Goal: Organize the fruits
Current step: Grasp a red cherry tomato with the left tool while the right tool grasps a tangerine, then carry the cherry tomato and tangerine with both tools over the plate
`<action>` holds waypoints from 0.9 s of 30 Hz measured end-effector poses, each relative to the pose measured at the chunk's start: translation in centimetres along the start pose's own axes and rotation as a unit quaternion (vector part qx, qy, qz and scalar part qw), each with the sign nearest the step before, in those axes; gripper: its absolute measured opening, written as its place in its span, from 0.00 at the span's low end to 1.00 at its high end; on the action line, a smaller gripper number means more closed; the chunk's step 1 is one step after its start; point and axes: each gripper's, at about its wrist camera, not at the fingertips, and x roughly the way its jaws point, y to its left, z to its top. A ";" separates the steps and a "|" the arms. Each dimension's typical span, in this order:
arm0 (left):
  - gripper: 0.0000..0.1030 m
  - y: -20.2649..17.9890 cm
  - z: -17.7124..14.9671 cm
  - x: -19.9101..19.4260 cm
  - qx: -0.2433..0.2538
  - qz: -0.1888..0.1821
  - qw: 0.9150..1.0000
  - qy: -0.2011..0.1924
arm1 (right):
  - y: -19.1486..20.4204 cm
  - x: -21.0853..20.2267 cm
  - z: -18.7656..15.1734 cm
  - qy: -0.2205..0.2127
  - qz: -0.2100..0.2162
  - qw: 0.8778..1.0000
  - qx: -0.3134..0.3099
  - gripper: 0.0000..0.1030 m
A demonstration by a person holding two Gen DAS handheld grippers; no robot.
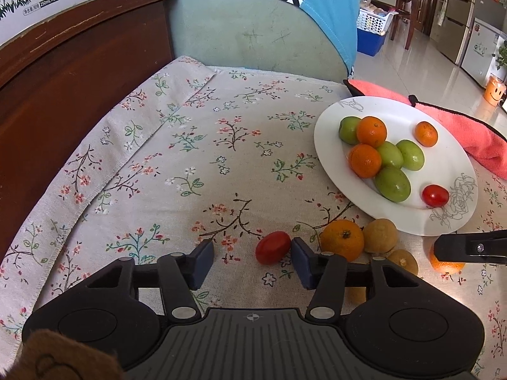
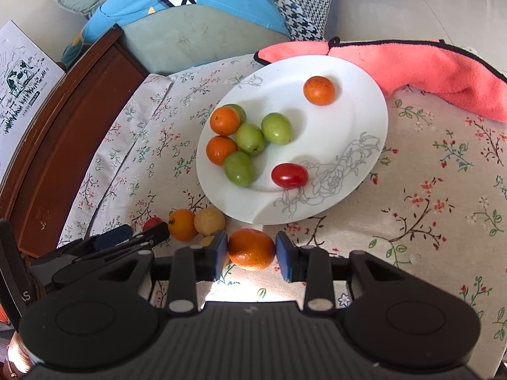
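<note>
Orange mandarin (image 2: 252, 249) between right hand-held gripper (image 2: 252, 251) pads

plate (image 2: 364, 101): white, rose-sketched, held three oranges, four green fruits, one cherry tomato (image 2: 290, 175) | loose beside rim: tomato (image 1: 273, 247), two oranges (image 1: 342, 240), tan round fruits (image 1: 379, 235)

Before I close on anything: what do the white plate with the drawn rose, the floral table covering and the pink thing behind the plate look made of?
White plate with the grey line-drawn rose: looks like glazed ceramic, smooth with a soft sheen; melamine is possible. Floral table covering: woven cloth, matte, with a stitched hem and folds. Pink black-edged towel: plush fabric, likely microfibre, judging by its fuzzy nap.
</note>
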 end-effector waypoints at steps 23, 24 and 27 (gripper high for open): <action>0.17 0.8 1.4 -3.1 -0.053 -0.004 0.998 -0.029 | -0.7 -1.7 0.6 -0.010 0.021 1.000 -0.003 0.32; 0.17 0.7 1.6 -3.4 -0.054 -0.005 0.998 -0.033 | -0.7 -1.9 0.7 -0.012 0.022 1.000 -0.004 0.32; 0.17 0.3 2.1 -4.3 -0.056 -0.007 0.997 -0.047 | -0.6 -2.6 1.0 -0.023 0.028 0.999 -0.010 0.32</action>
